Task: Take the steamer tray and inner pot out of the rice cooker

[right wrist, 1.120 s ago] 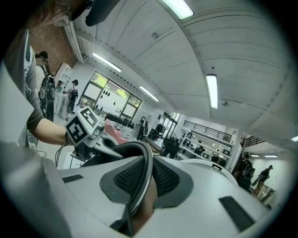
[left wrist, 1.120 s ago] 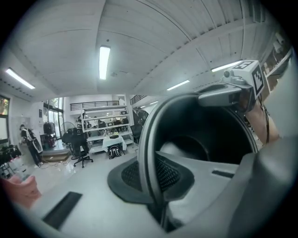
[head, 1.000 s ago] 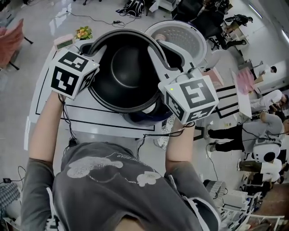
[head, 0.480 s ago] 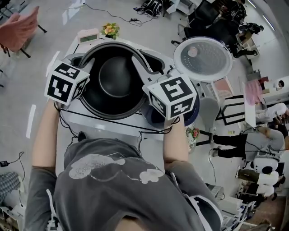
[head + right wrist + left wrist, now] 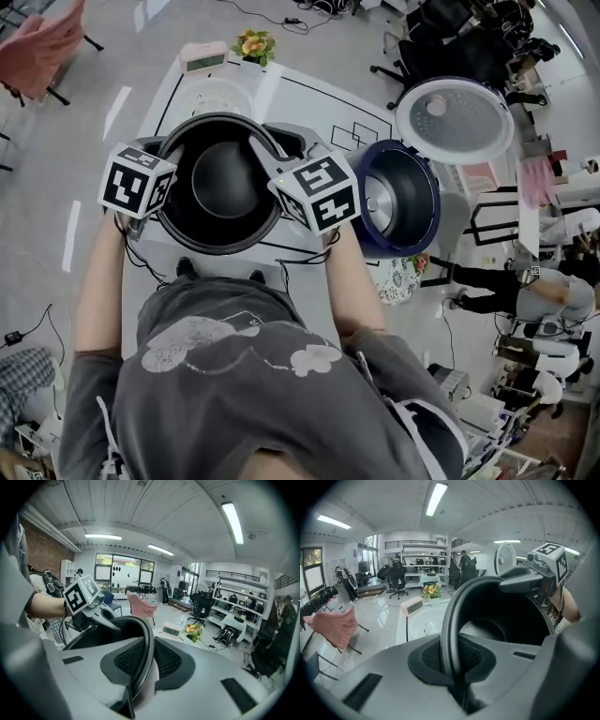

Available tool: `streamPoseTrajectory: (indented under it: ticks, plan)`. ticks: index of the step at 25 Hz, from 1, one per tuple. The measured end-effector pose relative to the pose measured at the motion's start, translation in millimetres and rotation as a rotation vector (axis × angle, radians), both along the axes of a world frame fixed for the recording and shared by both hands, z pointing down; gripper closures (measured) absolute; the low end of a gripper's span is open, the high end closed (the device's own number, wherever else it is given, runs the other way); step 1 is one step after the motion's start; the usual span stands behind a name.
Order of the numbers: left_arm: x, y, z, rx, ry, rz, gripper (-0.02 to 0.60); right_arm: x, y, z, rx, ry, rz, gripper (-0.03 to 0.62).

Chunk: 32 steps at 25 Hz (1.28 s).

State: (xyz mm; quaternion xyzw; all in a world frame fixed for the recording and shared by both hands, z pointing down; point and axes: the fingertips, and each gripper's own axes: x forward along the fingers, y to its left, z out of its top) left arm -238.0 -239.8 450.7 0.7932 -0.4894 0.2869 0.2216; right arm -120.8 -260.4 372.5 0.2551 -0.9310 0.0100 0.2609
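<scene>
A: Status on the cooker unload?

B: Mostly done, judging by the layout. The table [image 5: 309, 105] carries everything. The rice cooker [image 5: 405, 202] sits at its right edge with the lid [image 5: 455, 120] swung open behind it. The cavity looks empty, bare base plate showing.

A: Where's the pot?

B: The inner pot [image 5: 220, 183] is out and just left of the cooker, over the near part of the table. It's empty and upright. I can't tell whether its base is on the surface or hanging just above it.

A: And the tray?

B: The white steamer tray [image 5: 217, 97] is well left of the cooker, lying flat on the table beyond the pot.

A: Grippers?

B: Both are clenched on the pot rim. The left gripper [image 5: 452, 657] is on the side far from the cooker, the right gripper [image 5: 139, 665] on the side next to it. Each has the rim pinched between its pads.

A: What's left?

B: My read: get the pot seated on the table, let go on both sides, back off. There's a clock [image 5: 203, 58] and flowers [image 5: 254, 44] at the far end, left of the cooker, clear of the drop spot.
</scene>
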Motion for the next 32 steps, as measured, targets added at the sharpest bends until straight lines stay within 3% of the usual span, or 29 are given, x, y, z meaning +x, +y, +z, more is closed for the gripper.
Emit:
streamPoseTrajectory:
  ticks: [6, 11, 25, 32]
  plan:
    - [-19, 13, 48, -0.087, -0.073, 0.044, 0.555, -12, 13, 70, -0.127, 0.046, 0.055, 0.507]
    - [-26, 5, 51, -0.125, -0.055, 0.084, 0.551, -19, 7, 81, -0.2, 0.002, 0.093, 0.508]
    - [-20, -9, 71, -0.239, -0.124, 0.173, 0.546, -12, -9, 115, -0.222, 0.113, 0.149, 0.497]
    - [-9, -9, 69, -0.265, -0.044, 0.164, 0.531, 0, -8, 125, -0.165, 0.146, 0.158, 0.487]
